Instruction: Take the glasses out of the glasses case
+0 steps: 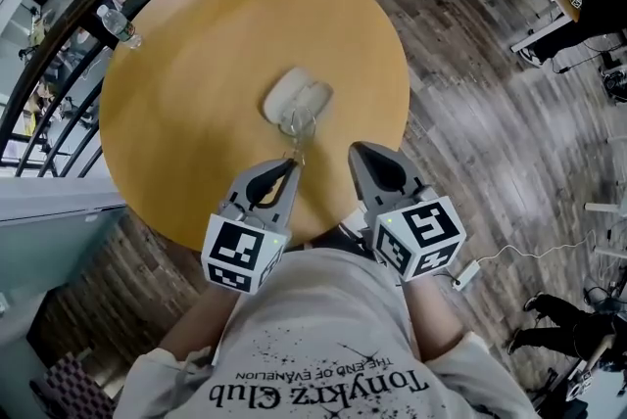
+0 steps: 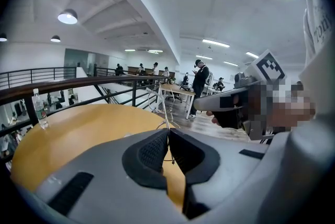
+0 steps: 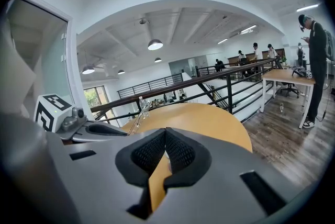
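A white glasses case (image 1: 297,100) lies open near the middle of the round wooden table (image 1: 196,74). Thin wire-framed glasses (image 1: 299,131) hang between the case and my left gripper (image 1: 294,162), which is shut on one of their thin arms. In the left gripper view the wire frame (image 2: 164,105) rises out of the closed jaws of the left gripper (image 2: 168,131). My right gripper (image 1: 358,151) hovers beside the left one at the table's near edge. The right gripper (image 3: 165,134) is shut with nothing between its pads. From it, the glasses (image 3: 137,114) show at the left gripper's tip.
A clear water bottle (image 1: 120,25) stands at the table's far left rim. A black railing (image 1: 59,45) curves behind the table. To the right lies wood floor (image 1: 490,114) with desks and people farther off. A cable and plug (image 1: 468,272) lie on the floor.
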